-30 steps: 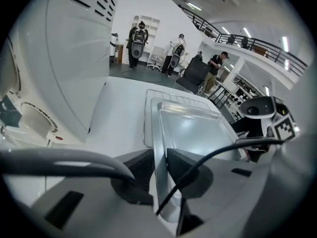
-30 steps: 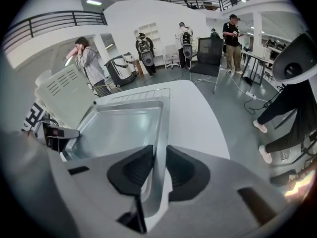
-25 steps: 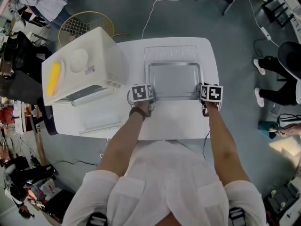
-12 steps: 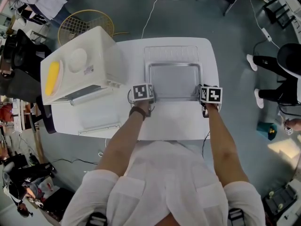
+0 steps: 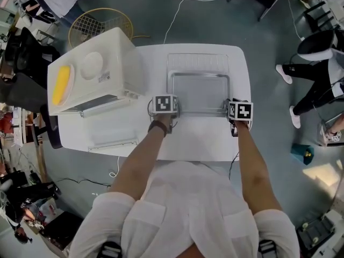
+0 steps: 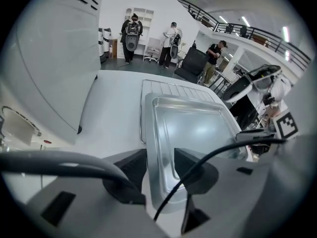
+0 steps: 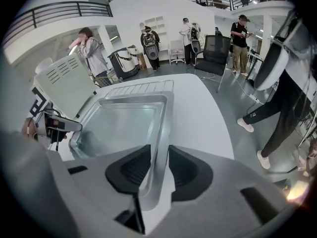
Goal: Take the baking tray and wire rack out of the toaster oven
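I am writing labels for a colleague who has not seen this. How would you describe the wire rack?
On the white table, right of the cream toaster oven, lies a baking tray. The wire rack sticks out from under the tray's far edge. Unlike the solid tray, it is thin parallel bars.

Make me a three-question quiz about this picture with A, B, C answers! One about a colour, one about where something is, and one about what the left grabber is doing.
1. What colour is the toaster oven?
A) red B) cream-white C) black
2. Where is the baking tray?
A) inside the oven B) on the floor C) on the white table, beside the oven
3. How do the left gripper's jaws stand?
A) apart, either side of the tray's rim B) shut on nothing C) gripping a cup

Answers: 1 B, its casing looks cream-white in the head view. 2 C, it lies on the tabletop next to the oven. 3 A, the jaws have just been opening and stand clear of the rim between them.
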`<move>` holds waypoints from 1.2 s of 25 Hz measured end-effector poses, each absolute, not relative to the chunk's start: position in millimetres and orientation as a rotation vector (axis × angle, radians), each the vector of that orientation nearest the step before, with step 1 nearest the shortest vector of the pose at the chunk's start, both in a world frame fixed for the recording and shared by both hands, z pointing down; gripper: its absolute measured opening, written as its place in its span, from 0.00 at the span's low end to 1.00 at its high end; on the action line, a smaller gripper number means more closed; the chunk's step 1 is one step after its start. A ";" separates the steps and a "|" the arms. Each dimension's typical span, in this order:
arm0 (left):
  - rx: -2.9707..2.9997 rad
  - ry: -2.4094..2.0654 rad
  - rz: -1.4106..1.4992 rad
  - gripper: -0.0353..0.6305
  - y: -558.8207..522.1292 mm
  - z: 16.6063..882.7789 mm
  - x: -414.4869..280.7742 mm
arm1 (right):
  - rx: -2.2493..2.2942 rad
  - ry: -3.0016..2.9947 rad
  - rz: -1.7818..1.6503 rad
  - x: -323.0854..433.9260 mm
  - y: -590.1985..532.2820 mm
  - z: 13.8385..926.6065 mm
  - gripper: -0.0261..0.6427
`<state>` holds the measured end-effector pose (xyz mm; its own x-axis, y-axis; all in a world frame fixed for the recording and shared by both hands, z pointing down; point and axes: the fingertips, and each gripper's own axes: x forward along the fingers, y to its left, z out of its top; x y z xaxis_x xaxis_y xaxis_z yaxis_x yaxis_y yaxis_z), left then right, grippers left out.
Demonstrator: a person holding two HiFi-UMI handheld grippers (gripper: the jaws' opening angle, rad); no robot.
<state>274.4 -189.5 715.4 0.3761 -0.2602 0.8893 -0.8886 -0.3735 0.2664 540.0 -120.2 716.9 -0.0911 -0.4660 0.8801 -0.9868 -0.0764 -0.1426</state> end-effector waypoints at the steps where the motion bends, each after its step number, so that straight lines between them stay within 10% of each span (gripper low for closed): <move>1: 1.851 -0.993 1.005 0.30 -187.9 713.9 274.8 | 1.588 -1.603 1.111 540.2 -120.5 715.5 0.21; 17: 2.290 -1.017 0.740 0.30 -222.4 588.9 276.7 | 1.712 -1.990 0.840 490.6 -156.2 589.3 0.20; 30: 2.680 -1.072 0.084 0.11 -215.6 415.4 262.7 | 1.824 -2.342 0.413 444.1 -149.4 451.5 0.13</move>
